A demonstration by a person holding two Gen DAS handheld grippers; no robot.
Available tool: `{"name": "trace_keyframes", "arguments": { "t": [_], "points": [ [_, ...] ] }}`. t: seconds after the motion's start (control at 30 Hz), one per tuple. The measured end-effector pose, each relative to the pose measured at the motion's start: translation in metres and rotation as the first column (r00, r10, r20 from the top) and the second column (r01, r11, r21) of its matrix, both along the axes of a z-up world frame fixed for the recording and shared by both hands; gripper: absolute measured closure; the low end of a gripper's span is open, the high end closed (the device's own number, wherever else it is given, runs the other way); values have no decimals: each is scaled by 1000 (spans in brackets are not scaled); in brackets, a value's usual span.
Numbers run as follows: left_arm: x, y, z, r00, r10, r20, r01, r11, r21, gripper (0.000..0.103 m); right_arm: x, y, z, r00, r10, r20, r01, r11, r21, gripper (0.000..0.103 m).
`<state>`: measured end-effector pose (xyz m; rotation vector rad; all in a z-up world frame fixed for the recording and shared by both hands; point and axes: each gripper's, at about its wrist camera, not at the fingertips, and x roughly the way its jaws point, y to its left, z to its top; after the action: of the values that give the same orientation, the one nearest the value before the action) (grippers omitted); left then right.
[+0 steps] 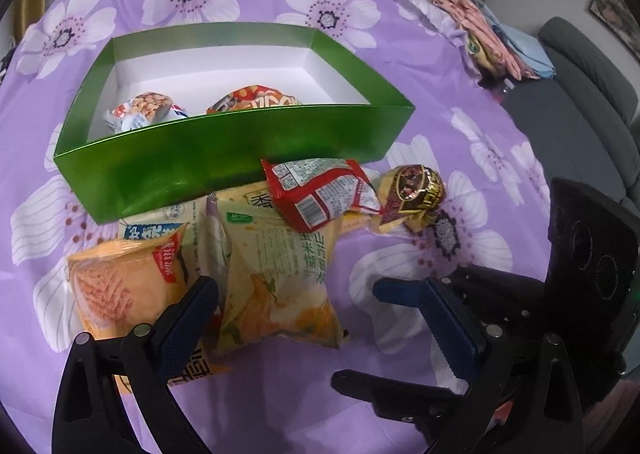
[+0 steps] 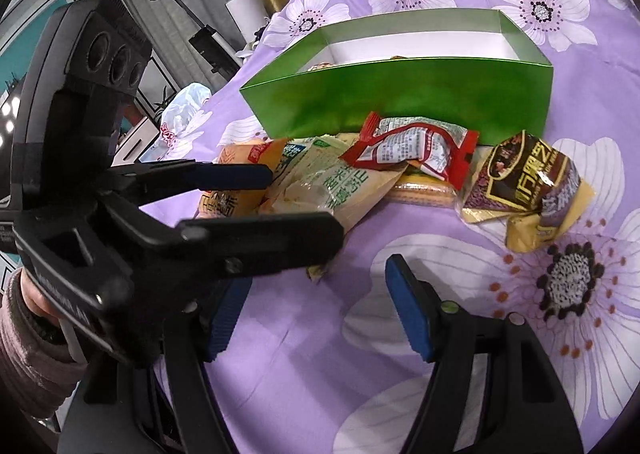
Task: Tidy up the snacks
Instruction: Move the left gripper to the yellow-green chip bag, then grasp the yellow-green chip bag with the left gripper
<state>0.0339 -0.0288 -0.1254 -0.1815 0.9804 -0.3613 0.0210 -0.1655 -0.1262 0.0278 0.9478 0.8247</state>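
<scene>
Left tool [image 1: 296,290]: I hold it open, empty, straddling the yellow packet [image 1: 276,278] for pickup.
Right tool [image 2: 316,314]: open, empty.
Green box [image 1: 224,161]: near, for filling.

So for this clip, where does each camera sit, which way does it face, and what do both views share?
Left wrist: on the left hand-held gripper, angled down at the green box and pale yellow packet; the right hand-held gripper shows at right.
Right wrist: on the right hand-held gripper, facing the purple-black packet; the left one and a sleeve show at left.
Shared: box, red packet, floral cloth.
</scene>
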Motion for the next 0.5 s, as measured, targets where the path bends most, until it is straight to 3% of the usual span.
{"name": "trace_keyframes", "arguments": {
  "t": [0.1, 0.23, 0.37, 0.5],
  "points": [
    [3, 2, -1, 1000, 3, -8, -3, 1000, -6, 8, 5, 5, -2, 1000, 6, -5, -6, 1000, 1, 34],
    [10, 6, -10, 999, 16, -48, -15, 1000, 5, 31, 11, 14, -4, 1000, 27, -8, -27, 1000, 5, 35],
    [11, 11, -13, 998, 20, -63, -21, 1000, -14, 35, 17, 18, -7, 999, 42, -12, -42, 999, -3, 41],
    [10, 16, -14, 997, 29, -67, -32, 999, -33, 46, 23, 23, -11, 998, 60, -23, -61, 998, -16, 62]
  ]
}}
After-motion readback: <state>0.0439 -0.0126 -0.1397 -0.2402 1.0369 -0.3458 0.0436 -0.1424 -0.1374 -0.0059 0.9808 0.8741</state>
